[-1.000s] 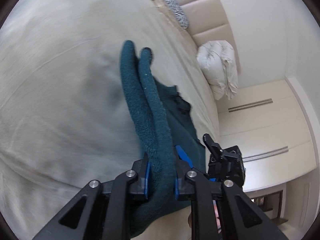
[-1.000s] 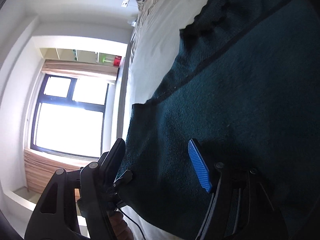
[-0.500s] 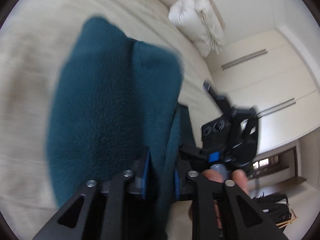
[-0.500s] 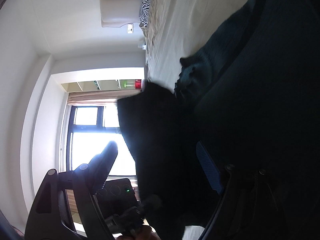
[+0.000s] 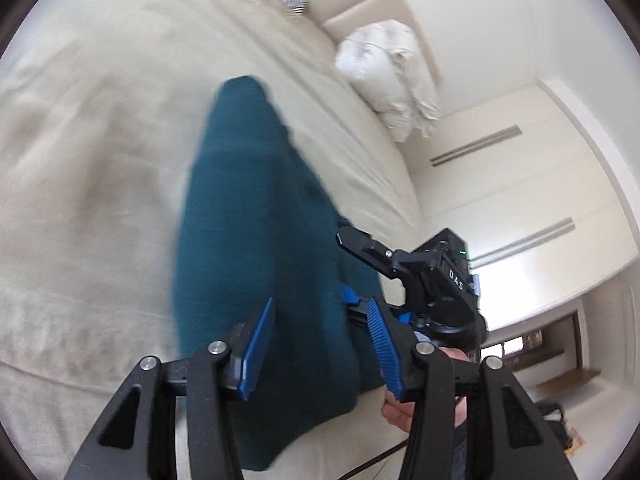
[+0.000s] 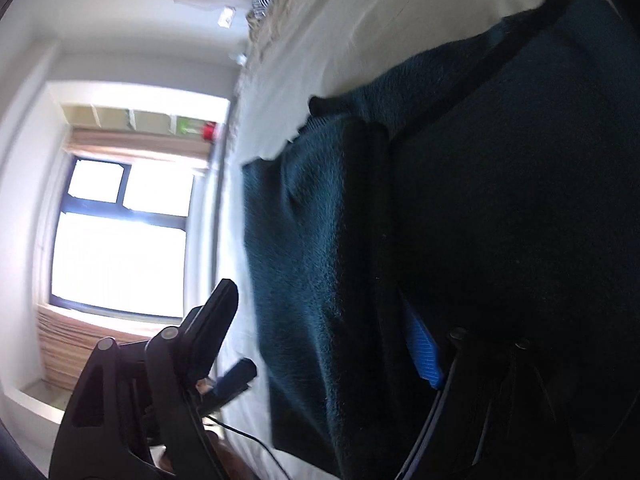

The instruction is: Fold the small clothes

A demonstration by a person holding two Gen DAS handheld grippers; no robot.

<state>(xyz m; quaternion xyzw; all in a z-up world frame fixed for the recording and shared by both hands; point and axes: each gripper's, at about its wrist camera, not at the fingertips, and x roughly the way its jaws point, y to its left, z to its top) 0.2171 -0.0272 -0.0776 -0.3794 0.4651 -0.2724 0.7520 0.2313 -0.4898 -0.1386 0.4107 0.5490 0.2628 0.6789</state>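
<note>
Beige bedspread (image 5: 100,128) carries the teal knitted sweater (image 5: 256,216), one side folded over. Between the left gripper (image 5: 320,344) fingers it lies unpinched; they have just been opening. Right gripper (image 6: 320,340) fingers stand spread, closing slightly. More folds look due.

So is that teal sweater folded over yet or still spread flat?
Partly folded: one flap of the teal sweater lies doubled over the rest on the bed, its edge forming a raised step.

Teal garment (image 6: 500,240) cut off by right wrist view's edge, shadowed.
</note>
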